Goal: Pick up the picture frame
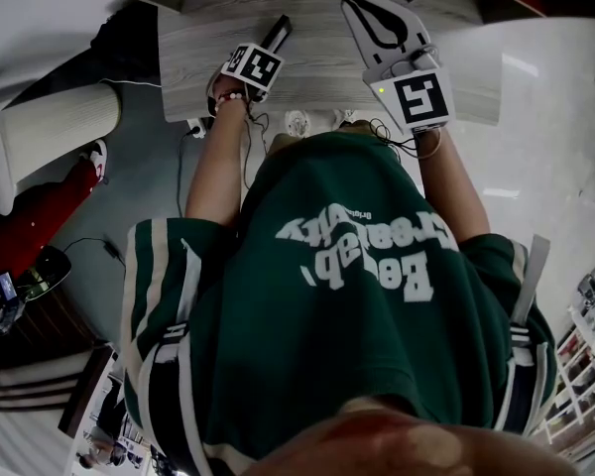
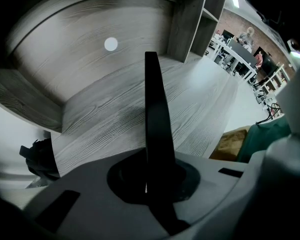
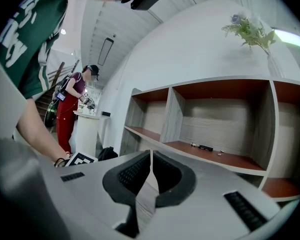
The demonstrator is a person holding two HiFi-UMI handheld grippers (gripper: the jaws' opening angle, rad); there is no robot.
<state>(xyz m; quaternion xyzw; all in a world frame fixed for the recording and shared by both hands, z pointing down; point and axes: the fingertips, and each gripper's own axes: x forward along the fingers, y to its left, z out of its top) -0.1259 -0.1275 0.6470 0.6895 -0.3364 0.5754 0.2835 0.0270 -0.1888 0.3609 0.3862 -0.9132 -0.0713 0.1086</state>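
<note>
1. Green white-lettered shirt (image 1: pixel 347 296) fills the foreground, worn by the person.
2. Left claw (image 2: pixel 149 186) clamped on thin black picture frame (image 2: pixel 155 109), edge-on, above grey wood-grain tabletop (image 2: pixel 105 124).
3. Right claw (image 3: pixel 150 155) closed, holding nothing, pads meeting.

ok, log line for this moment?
left gripper: jaws shut on picture frame, edge-on over wooden shelf | right gripper: jaws shut, empty | lifted clear: cannot tell
</note>
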